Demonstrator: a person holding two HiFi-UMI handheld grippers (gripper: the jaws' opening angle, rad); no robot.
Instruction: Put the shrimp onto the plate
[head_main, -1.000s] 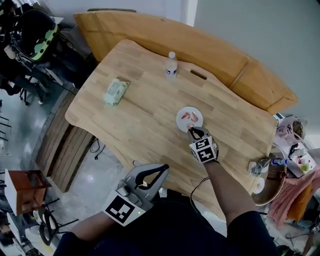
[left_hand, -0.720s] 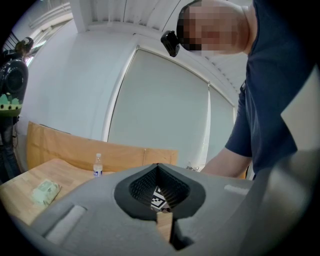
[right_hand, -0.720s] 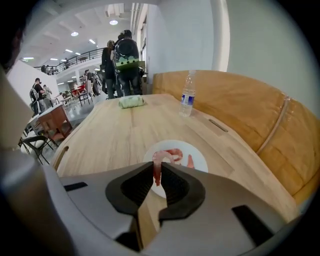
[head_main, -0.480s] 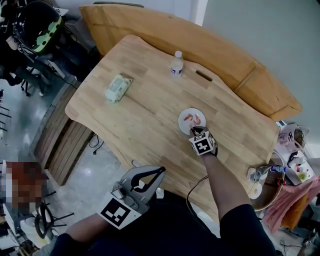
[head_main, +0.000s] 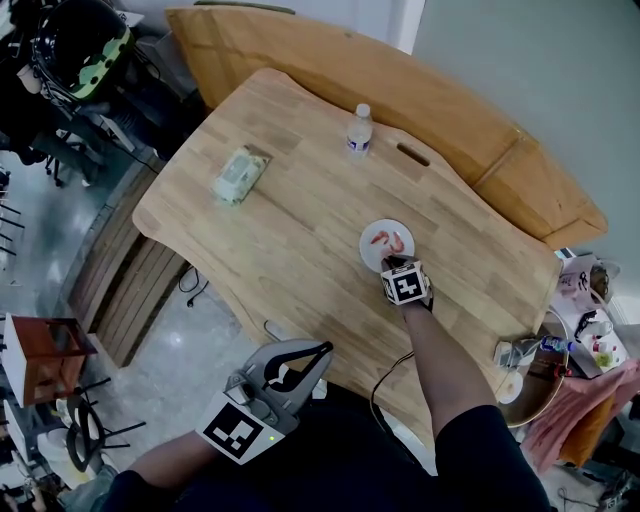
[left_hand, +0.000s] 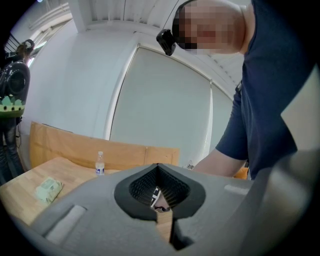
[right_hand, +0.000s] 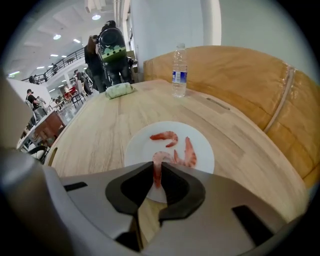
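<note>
I am at a big wooden table (head_main: 290, 230) in a large bright room. The white plate (right_hand: 142, 147) sits in the middle of my right tongs' view. My right tongs (right_hand: 158, 167) are squeezed tight on one pink shrimp (right_hand: 161, 156), just over the near edge of the plate. I hold it there because that looks like a good place to let go. Two more shrimp (right_hand: 165, 136) lie on the plate, so I think the job is almost done. My left tongs (left_hand: 159, 166) are closed with nothing in them. They hang low by my body at the bottom of the head view, off the table, so they stay out of the way. A water bottle (head_main: 360, 130) stands at the upper middle, and a green pack (head_main: 240, 173) lies at the upper left. The tongs hide the end of my shrimp. I cannot tell if it touches the plate.
</note>
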